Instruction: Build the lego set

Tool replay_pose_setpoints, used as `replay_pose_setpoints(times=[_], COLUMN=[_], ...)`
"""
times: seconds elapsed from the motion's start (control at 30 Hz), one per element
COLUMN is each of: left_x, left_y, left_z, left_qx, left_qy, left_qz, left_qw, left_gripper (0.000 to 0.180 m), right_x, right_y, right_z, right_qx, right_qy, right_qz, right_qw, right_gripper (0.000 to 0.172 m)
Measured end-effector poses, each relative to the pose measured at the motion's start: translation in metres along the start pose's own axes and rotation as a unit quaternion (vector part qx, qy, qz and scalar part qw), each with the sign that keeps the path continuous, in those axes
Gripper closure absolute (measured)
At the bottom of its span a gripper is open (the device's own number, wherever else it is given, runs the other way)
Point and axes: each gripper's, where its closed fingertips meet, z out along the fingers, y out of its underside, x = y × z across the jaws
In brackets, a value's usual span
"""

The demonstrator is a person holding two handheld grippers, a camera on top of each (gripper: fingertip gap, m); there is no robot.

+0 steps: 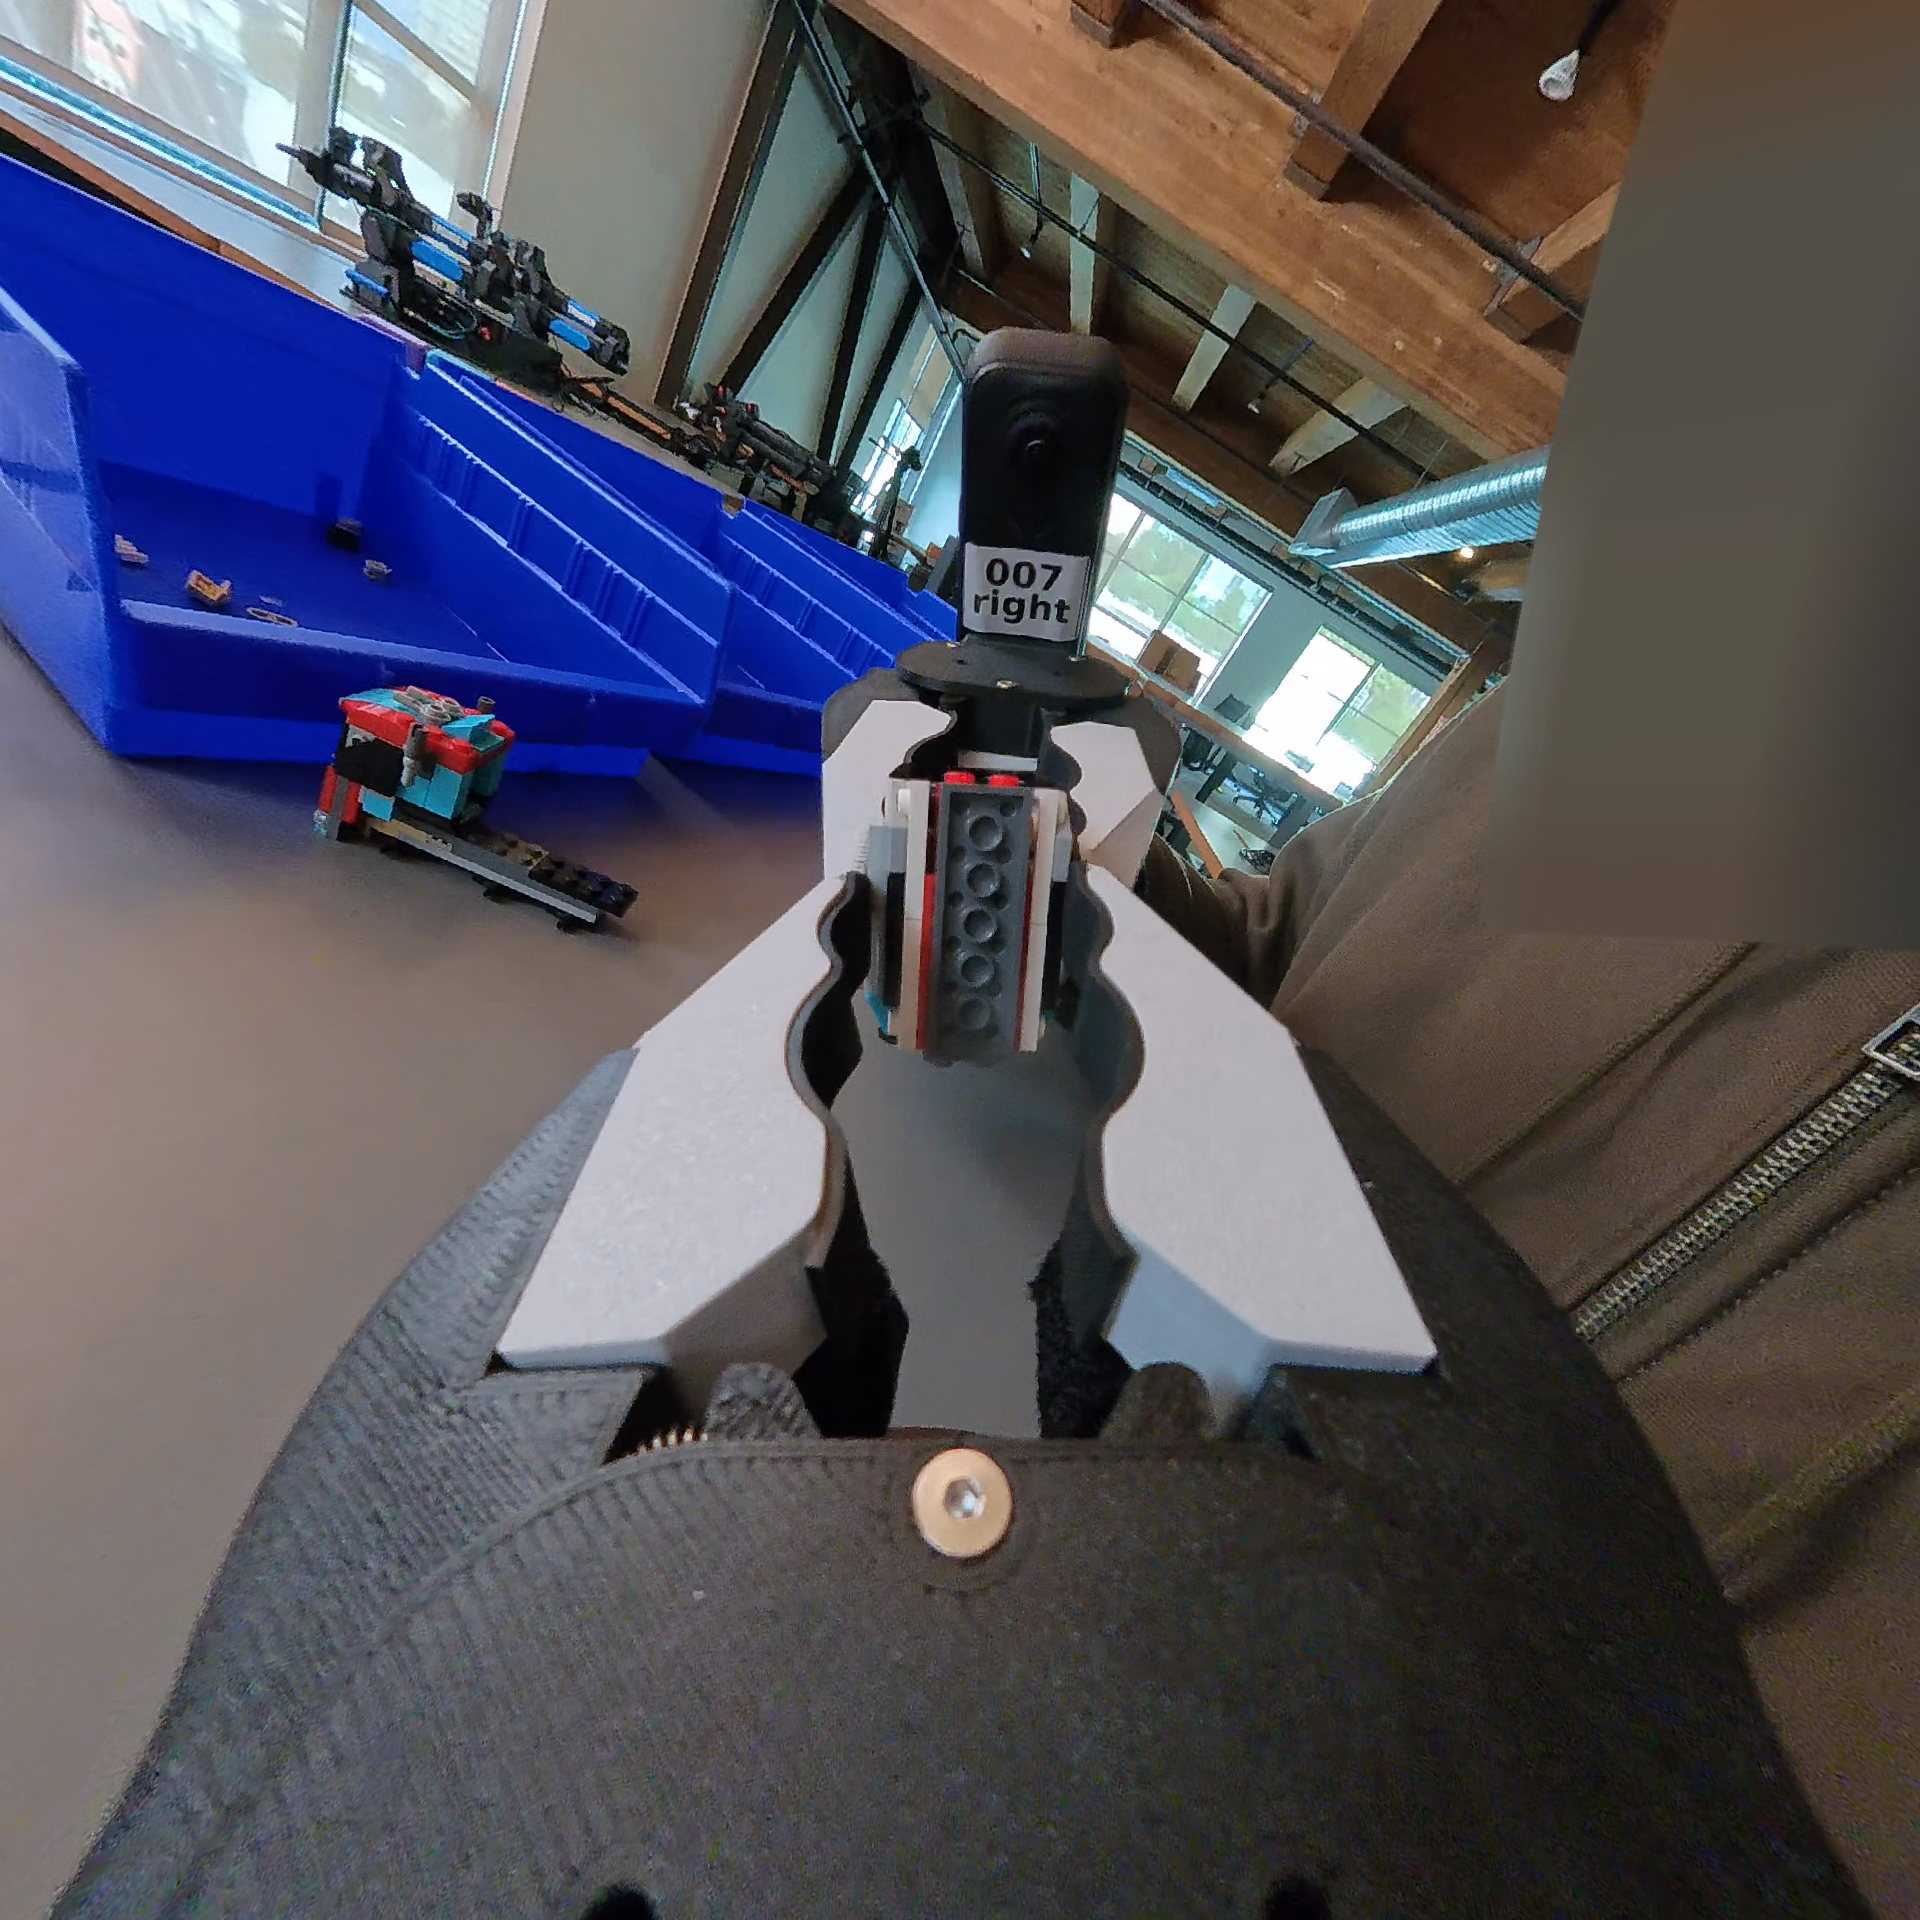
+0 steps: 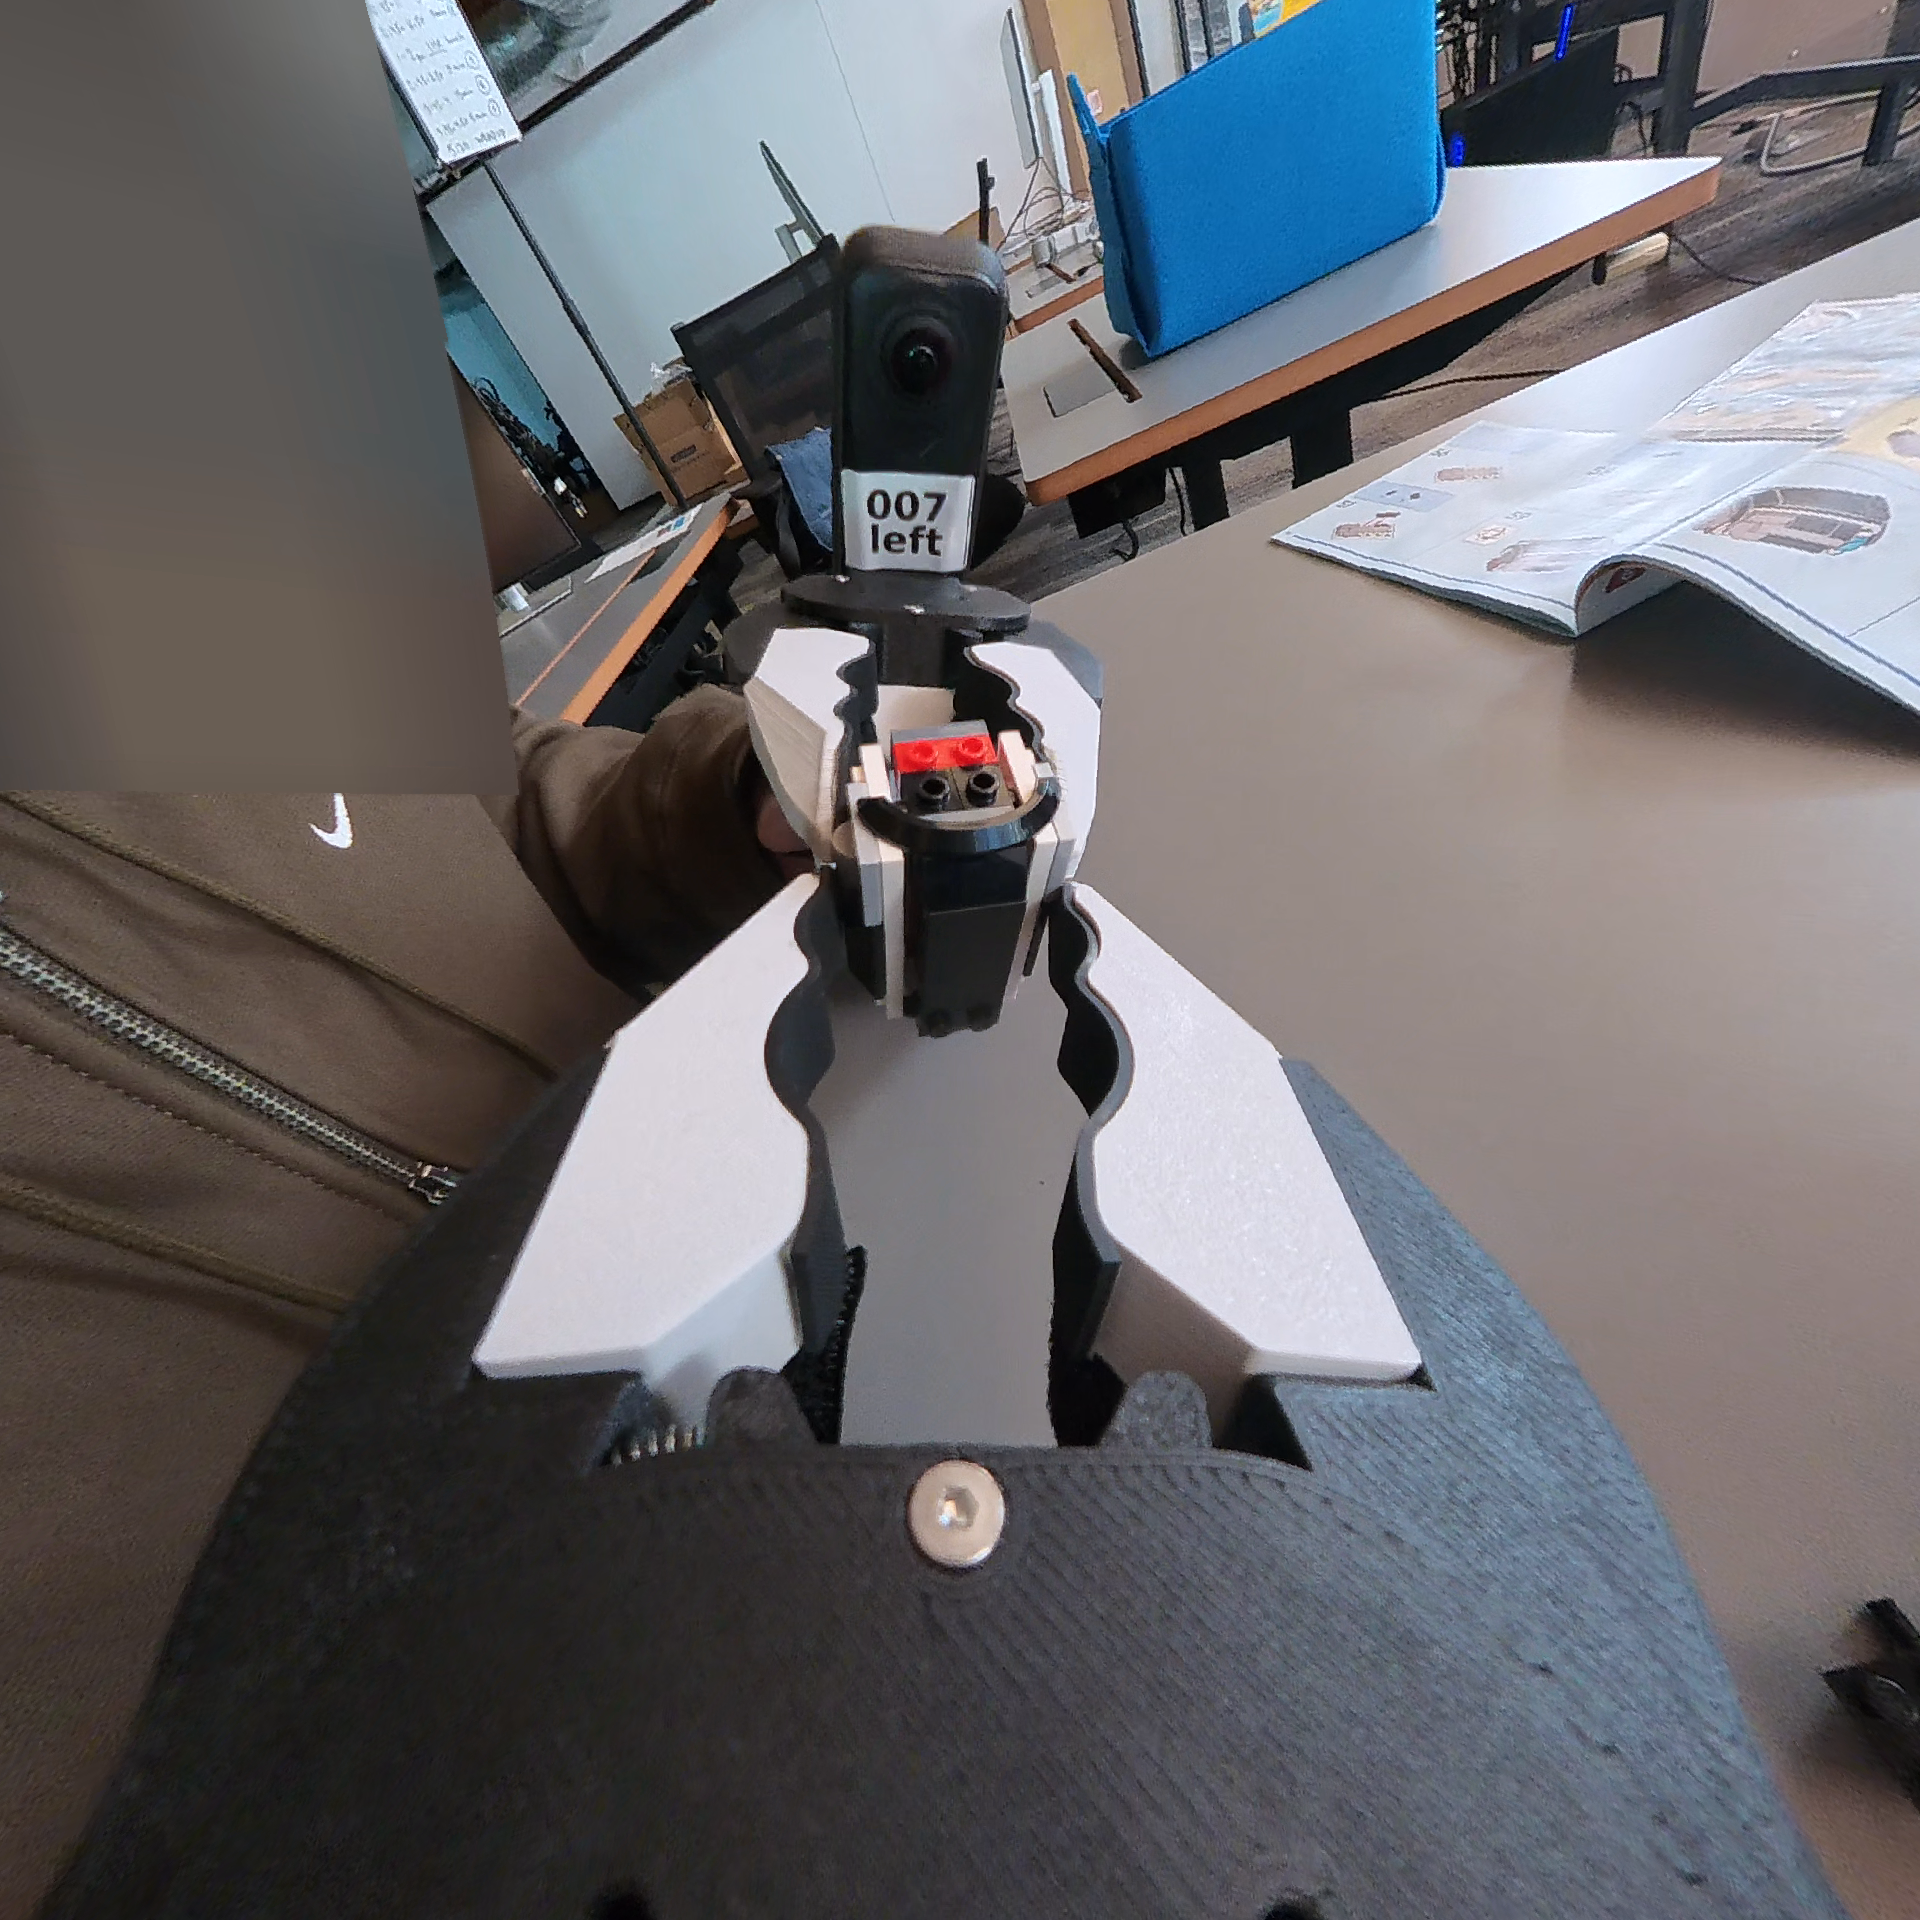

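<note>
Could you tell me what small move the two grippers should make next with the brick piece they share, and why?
Probably keep both clamped and steady: the left gripper and right gripper grip opposite ends of one small brick assembly above the table, so opening either might tilt it.

A white printed label (image 1: pixel 1023 592) with dark characters in two lines is stuck to the foot of the black camera (image 1: pixel 1039 436) seen from the left wrist view. A matching white label (image 2: pixel 906 523) sits on the other black camera (image 2: pixel 920 353) in the right wrist view. An open booklet (image 2: pixel 1662 499) with printed pictures and small step numbers lies on the counter (image 2: pixel 1351 935), its print too small to read. A handwritten sheet (image 2: pixel 442 73) hangs at upper left, illegible from here. The brown jacket (image 2: pixel 208 1039) bears a small white swoosh mark (image 2: pixel 335 821).
</note>
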Motion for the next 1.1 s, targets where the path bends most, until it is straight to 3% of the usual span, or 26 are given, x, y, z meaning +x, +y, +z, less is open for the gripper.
replay_pose_setpoints(times=[0.4, 0.53, 0.93, 1.1], left_x=[0.0, 0.001, -0.012, -0.013], left_y=[0.002, 0.005, 0.012, 0.002], left_z=[0.0, 0.002, -0.001, -0.005], left_qx=[0.005, 0.0, -0.041, -0.004], left_qy=[0.013, 0.015, -0.009, 0.008], left_qz=[-0.023, -0.015, 0.03, -0.001], left_qw=[1.0, 1.0, 0.999, 1.0], left_gripper=[0.142, 0.127, 0.139, 0.14], right_x=[0.003, 0.009, 0.015, 0.015], right_y=[0.002, 0.007, 0.021, 0.01], right_z=[0.0, 0.001, 0.008, 0.008], right_qx=[-0.01, -0.03, -0.071, -0.035], right_qy=[0.012, 0.037, 0.068, 0.069], right_qz=[-0.005, -0.025, -0.062, -0.042], right_qw=[1.0, 0.999, 0.993, 0.996], right_gripper=[0.13, 0.13, 0.13, 0.13])
